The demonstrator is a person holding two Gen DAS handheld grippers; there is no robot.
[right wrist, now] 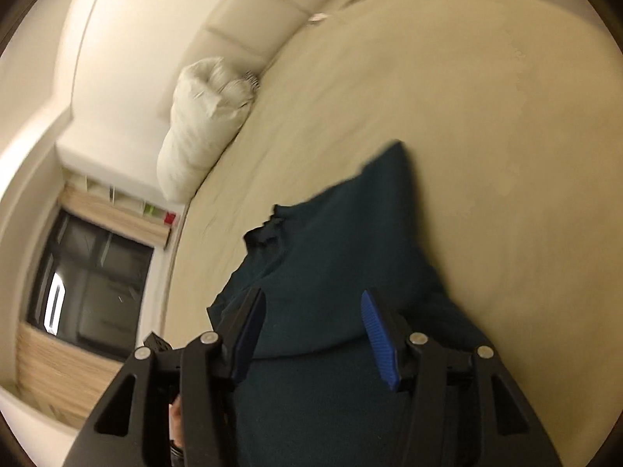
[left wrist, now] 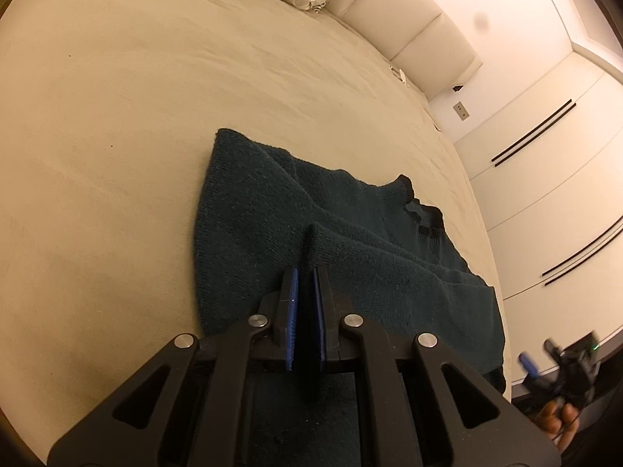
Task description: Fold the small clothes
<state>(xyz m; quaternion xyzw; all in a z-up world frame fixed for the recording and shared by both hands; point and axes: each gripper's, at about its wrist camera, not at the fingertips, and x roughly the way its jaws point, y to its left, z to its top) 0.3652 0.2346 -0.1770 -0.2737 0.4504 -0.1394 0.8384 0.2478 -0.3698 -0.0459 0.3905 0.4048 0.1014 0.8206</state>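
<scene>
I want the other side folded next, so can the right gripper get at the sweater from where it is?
Probably yes. The right gripper is open right over the sweater, with nothing between them.

- The left gripper (left wrist: pixel 305 272) is pointing toward twelve o'clock in its own view, its blue-padded jaws standing nearly together and pinching a raised ridge of dark cloth between them.
- The right gripper (right wrist: pixel 313 311) is hanging with its jaws spread wide, gripping nothing.
- In the left wrist view the right gripper is showing blurred at four o'clock, with the person's right hand (left wrist: pixel 560 418) wrapping its handle.
- Part of a hand is peeking out at seven o'clock in the right wrist view.
</scene>
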